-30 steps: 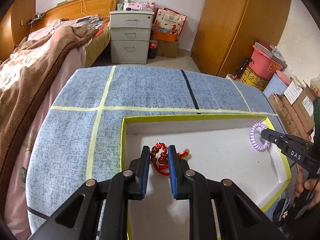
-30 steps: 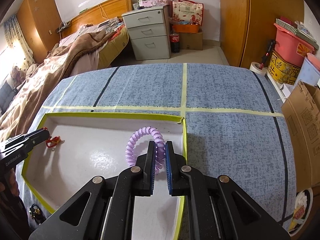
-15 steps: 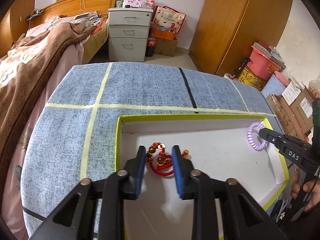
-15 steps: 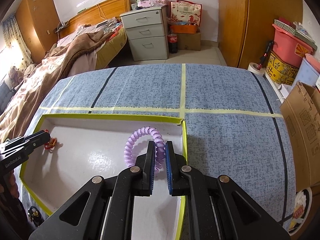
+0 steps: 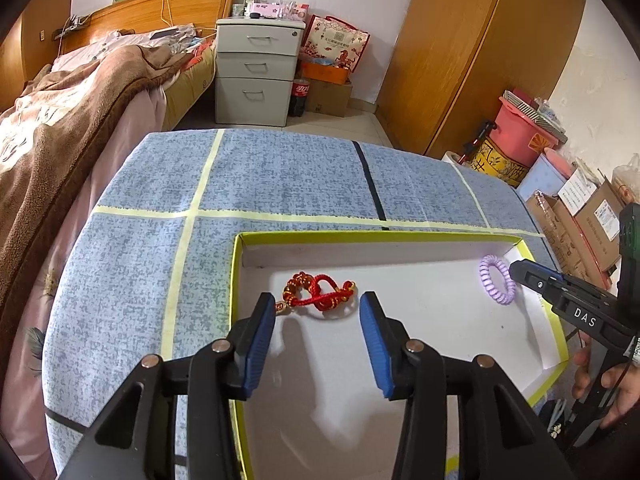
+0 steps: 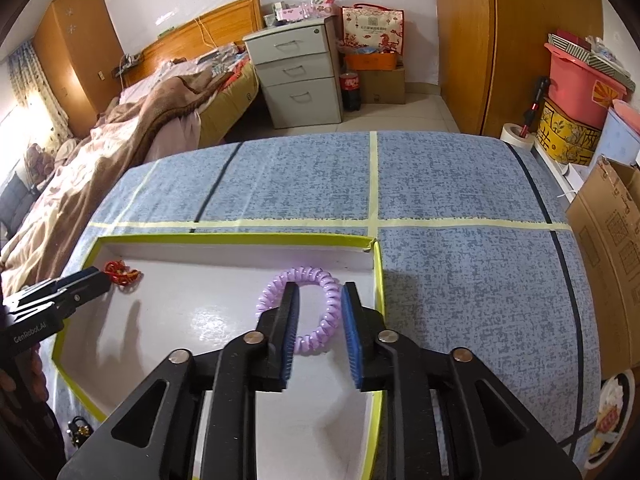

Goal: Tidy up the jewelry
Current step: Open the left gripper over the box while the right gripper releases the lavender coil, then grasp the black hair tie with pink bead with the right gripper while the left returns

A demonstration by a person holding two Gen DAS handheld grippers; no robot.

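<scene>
Left gripper [image 5: 318, 312] opening, clear of red bracelet [image 5: 318, 291]; right gripper [image 6: 319, 306] opening around purple coil [image 6: 301, 308].

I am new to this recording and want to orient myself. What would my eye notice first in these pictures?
First, the white tray with a yellow-green rim, lying on the blue cloth. In it lie a red beaded cord bracelet toward one end and a purple spiral band toward the other. The left gripper and the right gripper each stand over one piece, jaws opening, pads not pressing on it.
</scene>
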